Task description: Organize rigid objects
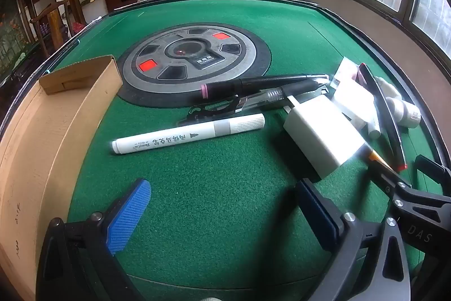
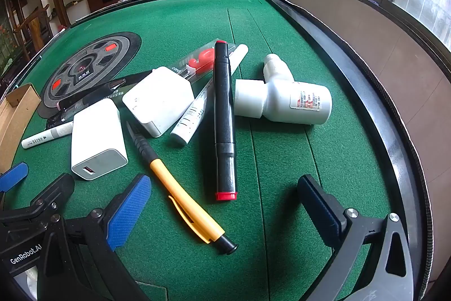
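Looking at basically zero progress so far. Open brown cardboard box [image 1: 42, 131] along the left edge of the left wrist view, nothing visible inside the part that shows. Everything else sitting loose on the green felt table [image 1: 211, 202]: white marker with black lettering [image 1: 187, 134] mid-frame, white USB charger block [image 1: 324, 134] right of centre, black pen with pink ring [image 1: 262, 83] and clear-barrelled pen [image 1: 259, 99] just above.

Over in the right wrist view, same story: long black marker with red ends [image 2: 224, 117] dead centre, orange-and-black mechanical pencil [image 2: 183, 193] at lower centre, square white adapter [image 2: 159, 100], white plastic pipe fitting [image 2: 282, 98] to the right, all heaped or touching.

Left gripper [image 1: 222, 213] spread wide, empty, hovering at the bottom of frame. Right gripper [image 2: 225, 213] equally wide, straddling the pencil's tip end but not pinching. Whole pile left to box up.
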Available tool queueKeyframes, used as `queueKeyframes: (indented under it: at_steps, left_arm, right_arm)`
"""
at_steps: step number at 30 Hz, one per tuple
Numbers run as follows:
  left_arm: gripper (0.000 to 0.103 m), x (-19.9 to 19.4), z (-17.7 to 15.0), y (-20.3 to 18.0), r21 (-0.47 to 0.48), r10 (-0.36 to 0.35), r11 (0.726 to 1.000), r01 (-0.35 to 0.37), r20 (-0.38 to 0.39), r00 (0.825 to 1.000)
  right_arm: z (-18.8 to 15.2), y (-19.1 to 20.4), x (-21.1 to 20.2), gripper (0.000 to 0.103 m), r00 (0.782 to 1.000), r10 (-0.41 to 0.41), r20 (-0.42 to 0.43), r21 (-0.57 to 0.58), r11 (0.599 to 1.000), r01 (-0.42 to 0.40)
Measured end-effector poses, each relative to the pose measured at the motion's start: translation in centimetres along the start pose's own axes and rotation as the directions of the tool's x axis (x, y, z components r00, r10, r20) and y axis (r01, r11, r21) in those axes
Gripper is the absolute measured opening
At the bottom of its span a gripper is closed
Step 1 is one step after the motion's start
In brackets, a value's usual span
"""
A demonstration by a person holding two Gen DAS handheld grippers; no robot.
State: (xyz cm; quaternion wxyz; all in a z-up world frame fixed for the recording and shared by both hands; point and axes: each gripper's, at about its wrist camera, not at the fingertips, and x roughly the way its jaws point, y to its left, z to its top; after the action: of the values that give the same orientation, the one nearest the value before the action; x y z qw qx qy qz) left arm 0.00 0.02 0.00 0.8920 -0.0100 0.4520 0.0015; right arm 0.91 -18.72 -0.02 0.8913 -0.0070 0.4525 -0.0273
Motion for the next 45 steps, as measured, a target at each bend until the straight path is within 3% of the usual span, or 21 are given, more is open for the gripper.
queueKeyframes:
  at_steps: [24,32,40,45]
  left_arm:
    - [0.102,-0.1,-0.1,-0.2,-0.021,0.023,1.0,-0.023,-0.002,1.0]
    - [0.102,-1.6,-1.4,0.6,0.087,-0.057,0.994,0.064,-0.072,0.996]
    - [0.102,-1.2,-1.0,-0.1,0.1,-0.056,0.993,0.062,-0.062,0.996]
    - [0.102,-1.3,-0.9,0.1,0.097,-0.061,0.993,0.067,-0.064,0.996]
  right_arm:
    - [0.0,0.1,0.0,0.103,1.0,0.002,-0.002,0.001,1.0,-0.002]
    - [0.2,-0.1,0.1,0.103,0.999,-0.003,-0.054,0.017,1.0,0.004]
    - [0.3,0.4,0.2,0.103,0.999,-0.012,-0.053,0.021,1.0,0.013]
    - [-0.4,0.5,-0.6,0.102,0.997,0.024,-0.079,-0.035,0.999,-0.027]
